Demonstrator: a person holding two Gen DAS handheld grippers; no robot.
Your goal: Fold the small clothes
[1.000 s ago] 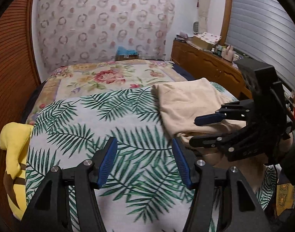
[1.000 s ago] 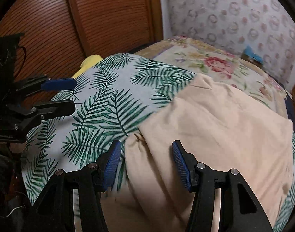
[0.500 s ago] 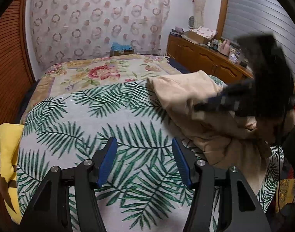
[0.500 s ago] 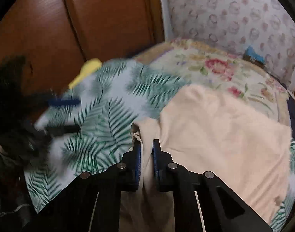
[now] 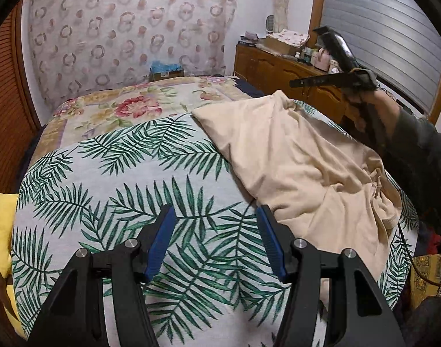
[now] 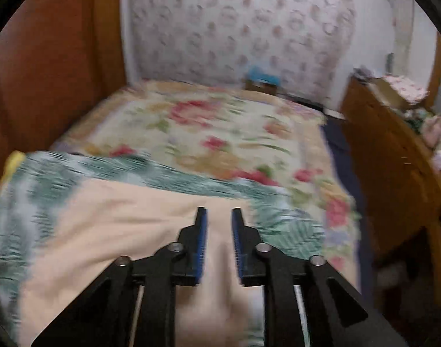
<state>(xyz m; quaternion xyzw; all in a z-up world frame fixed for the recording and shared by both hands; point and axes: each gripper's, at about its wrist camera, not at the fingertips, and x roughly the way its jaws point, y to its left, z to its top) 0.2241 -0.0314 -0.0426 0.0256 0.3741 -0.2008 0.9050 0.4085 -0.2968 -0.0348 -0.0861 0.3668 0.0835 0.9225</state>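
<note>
A beige garment (image 5: 301, 159) lies rumpled on the bed (image 5: 110, 179); soft, light, floppy (pinch a hem corner). Your left claw (image 5: 214, 240) is spread, empty; your right claw (image 6: 219, 241) has just been opening, holding nothing.

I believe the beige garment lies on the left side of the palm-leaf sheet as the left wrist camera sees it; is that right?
Not quite: in the left wrist view the beige garment lies on the right side of the palm-leaf sheet, not the left.
</note>
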